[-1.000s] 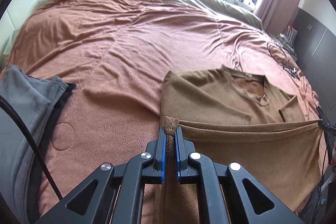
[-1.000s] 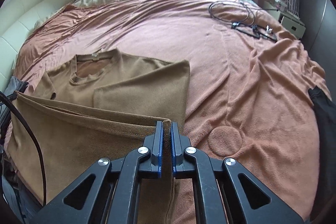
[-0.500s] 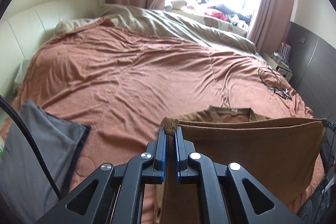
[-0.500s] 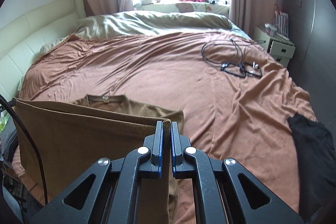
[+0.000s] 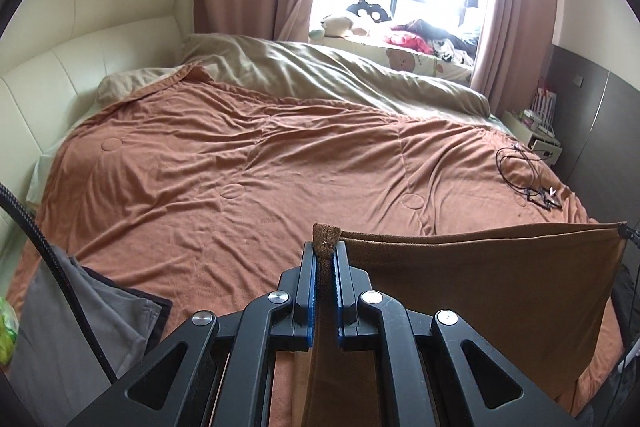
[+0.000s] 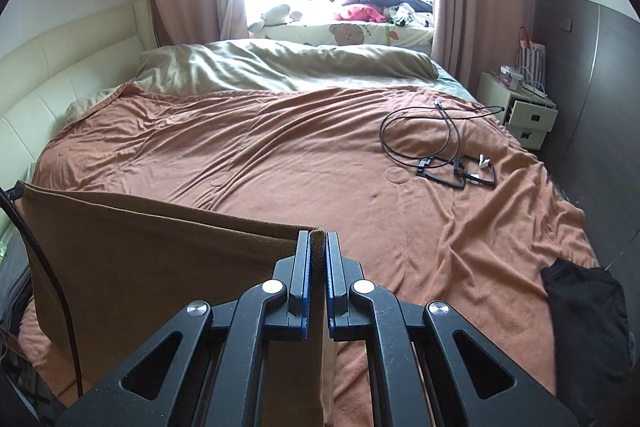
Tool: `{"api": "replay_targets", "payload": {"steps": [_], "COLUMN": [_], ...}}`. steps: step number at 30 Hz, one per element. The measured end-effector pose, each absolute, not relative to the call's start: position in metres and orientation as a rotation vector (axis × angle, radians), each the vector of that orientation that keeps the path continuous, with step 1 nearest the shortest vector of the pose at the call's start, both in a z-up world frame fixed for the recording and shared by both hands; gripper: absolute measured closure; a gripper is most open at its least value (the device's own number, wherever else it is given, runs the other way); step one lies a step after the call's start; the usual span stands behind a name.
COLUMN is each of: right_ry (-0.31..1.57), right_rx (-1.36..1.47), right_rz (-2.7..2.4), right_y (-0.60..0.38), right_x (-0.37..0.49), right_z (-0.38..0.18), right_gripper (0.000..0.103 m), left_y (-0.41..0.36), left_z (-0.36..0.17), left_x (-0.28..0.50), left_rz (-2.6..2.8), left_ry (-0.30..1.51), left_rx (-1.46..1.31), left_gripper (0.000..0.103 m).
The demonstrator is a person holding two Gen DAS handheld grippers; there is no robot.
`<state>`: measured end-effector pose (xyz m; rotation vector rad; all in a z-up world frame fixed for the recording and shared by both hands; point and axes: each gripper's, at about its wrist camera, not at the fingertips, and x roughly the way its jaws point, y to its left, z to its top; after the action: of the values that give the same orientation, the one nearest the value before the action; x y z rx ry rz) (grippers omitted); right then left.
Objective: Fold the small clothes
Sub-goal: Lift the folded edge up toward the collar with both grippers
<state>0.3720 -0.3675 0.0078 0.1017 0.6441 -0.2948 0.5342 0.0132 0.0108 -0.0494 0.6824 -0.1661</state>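
Hanging taut, fuzzy brown shirt (image 5: pixel 480 291), rumpled rust blanket (image 5: pixel 240 167) beneath

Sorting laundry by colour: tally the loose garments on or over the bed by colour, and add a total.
Brown: 1, the brown shirt, held up between the left claw and the right claw.
Grey: 1, the grey garment on the bed's near left.
Black: 1, the black garment on the bed's near right.
Total: 3
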Motion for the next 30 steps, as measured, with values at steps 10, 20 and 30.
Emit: {"api": "replay_targets", "payload": {"steps": [10, 20, 30], "right_ry": [0.758, 0.851, 0.807], "right_rx": [0.110, 0.097, 0.095], "right_rz": [-0.306, -0.329, -0.336], "right_y": [-0.391, -0.404, -0.404], "right_x": [0.448, 0.520, 0.531], "right_z": [-0.034, -0.078, -0.075], "right_gripper": [0.100, 0.100, 0.101], "left_y": [0.001, -0.007, -0.002], "left_z": [-0.059, -0.125, -0.115], "left_x": [0.596, 0.648, 0.657], "left_rz": [-0.149, -0.121, -0.106], "left_ry": [0.816, 0.936, 0.890], "left_rx": [-0.010, 0.036, 0.021], "left_gripper": [0.096, 0.096, 0.096]}}
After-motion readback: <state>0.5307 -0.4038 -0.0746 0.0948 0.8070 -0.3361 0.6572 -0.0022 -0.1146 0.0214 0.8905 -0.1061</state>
